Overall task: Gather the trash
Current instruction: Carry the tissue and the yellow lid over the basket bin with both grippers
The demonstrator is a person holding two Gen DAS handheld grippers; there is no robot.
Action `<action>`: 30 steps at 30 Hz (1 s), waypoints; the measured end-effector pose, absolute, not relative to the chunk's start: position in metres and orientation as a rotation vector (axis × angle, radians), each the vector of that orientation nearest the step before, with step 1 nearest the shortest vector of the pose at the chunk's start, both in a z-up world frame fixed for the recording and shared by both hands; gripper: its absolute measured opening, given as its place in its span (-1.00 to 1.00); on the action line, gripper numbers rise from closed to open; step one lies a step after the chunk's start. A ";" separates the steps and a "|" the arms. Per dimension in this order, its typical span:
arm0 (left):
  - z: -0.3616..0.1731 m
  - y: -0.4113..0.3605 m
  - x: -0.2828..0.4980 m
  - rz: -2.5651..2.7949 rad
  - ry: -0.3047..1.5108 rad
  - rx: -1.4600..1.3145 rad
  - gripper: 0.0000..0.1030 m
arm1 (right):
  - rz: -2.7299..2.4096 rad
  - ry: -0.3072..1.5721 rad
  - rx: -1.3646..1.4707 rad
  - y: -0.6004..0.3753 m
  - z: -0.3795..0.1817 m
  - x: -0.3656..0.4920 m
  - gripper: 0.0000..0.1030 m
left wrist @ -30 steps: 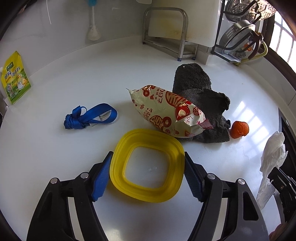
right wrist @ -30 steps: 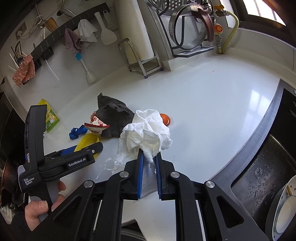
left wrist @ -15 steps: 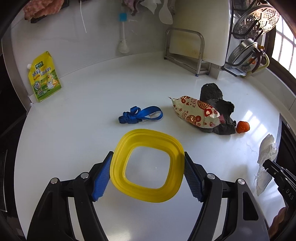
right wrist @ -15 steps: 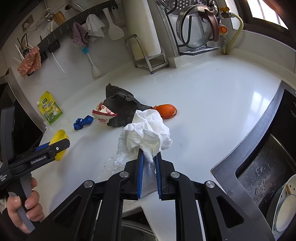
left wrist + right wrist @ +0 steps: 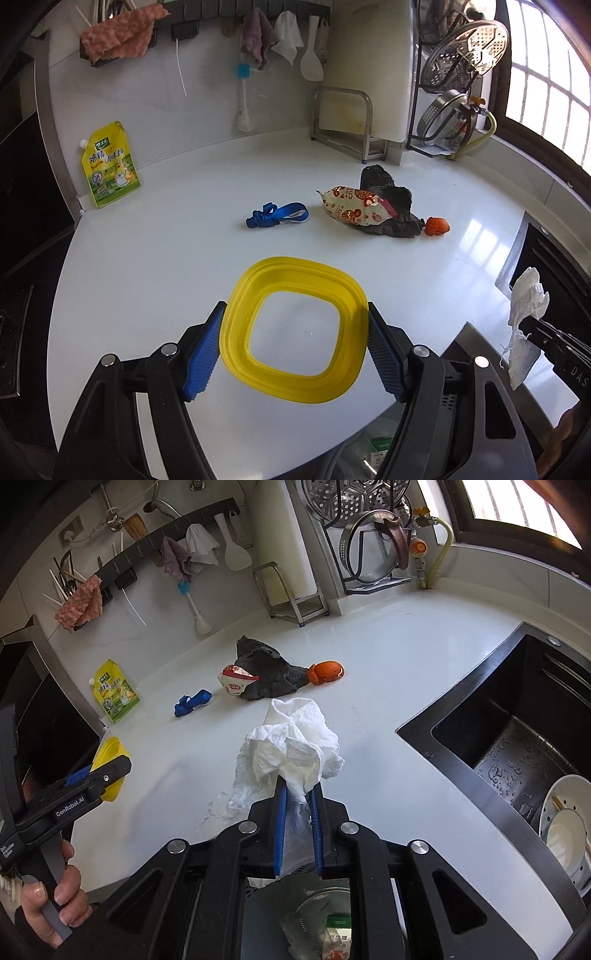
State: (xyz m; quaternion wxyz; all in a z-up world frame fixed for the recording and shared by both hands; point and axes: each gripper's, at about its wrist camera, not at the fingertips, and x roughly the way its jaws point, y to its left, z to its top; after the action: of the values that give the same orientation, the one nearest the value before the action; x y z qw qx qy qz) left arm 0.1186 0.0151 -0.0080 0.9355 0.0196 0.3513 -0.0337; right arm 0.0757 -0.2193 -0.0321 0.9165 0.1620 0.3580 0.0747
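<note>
Counter (image 5: pixel 155 280): white, ahead of and below both sets of jaws; its near edge passes under them in both wrist views.
Bin (image 5: pixel 325 923): seen past the counter edge, straight below the right jaws, with wrappers already lying in it; a slice of it also shows under the left jaws, low in that view. The coming drop turns on this: both loads look close to plumb over the opening, the right one nearer.
Dark cloth (image 5: pixel 391 218): well ahead of the jaws on the counter, with a red-printed snack bag (image 5: pixel 352 210) leaning on it, long axis running left to right across the left view.
Yellow lid frame (image 5: pixel 295 332): a rounded square ring held flat across the left gripper (image 5: pixel 295 354), blue pads pressing its two opposite sides, jaws wide to span it.
White tissue (image 5: pixel 295 753): crumpled, bulging ahead of the right gripper (image 5: pixel 298 827), its tail pinched between jaws set narrow.
Blue strap (image 5: pixel 277 218): knotted, ahead and slightly left of the left jaws, just beside the snack bag.
Orange peel (image 5: pixel 437 226): smallest piece, at the cloth's right end.
Judgement: releasing looks like the next move, tissue first.
</note>
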 end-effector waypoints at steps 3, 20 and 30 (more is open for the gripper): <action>-0.004 0.013 0.097 -0.106 0.701 0.028 0.36 | 0.144 0.727 0.354 -0.216 -0.030 0.052 -0.76; -0.029 0.009 -0.008 -0.197 0.676 0.092 0.36 | 0.070 0.740 0.336 -0.188 -0.056 -0.050 -0.76; -0.051 0.000 -0.033 -0.239 0.714 0.085 0.36 | 0.055 0.769 0.289 -0.175 -0.071 -0.081 -0.76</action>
State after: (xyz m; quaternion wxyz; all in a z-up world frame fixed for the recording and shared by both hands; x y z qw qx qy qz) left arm -0.0327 0.0004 -0.0508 0.9290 0.0415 0.3487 -0.1168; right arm -0.0811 -0.1754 -0.0705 0.9165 0.1403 0.3736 0.0269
